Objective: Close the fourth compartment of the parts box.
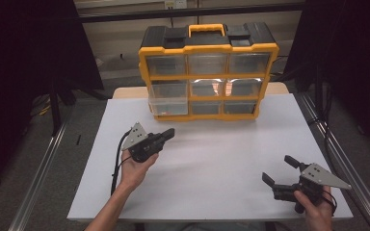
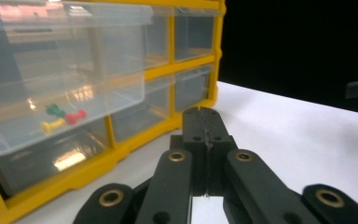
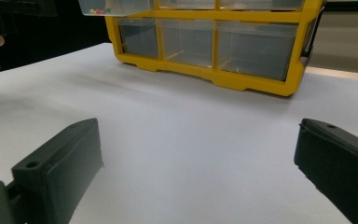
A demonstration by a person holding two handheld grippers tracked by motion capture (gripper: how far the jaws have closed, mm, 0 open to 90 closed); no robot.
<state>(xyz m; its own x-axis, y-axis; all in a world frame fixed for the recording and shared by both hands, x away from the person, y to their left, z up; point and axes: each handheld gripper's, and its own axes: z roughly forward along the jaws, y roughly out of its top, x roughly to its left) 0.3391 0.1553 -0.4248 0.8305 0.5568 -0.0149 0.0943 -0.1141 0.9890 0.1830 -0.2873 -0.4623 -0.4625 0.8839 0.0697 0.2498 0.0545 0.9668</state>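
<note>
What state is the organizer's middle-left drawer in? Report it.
Pulled out. The clear drawer juts forward past the yellow frame of the organizer in the high view. The left gripper view shows its front standing proud, with coloured push pins inside.

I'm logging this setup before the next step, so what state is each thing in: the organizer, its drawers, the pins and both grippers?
Yellow organizer: upright at the far side of the white table.
Middle-left drawer: pulled out partway.
Other drawers: pushed in.
Push pins: lying loose inside the pulled-out drawer.
Left gripper: jaws shut, holding nothing, pointed toward the organizer.
Right gripper: jaws open, holding nothing, low over the table.
</note>
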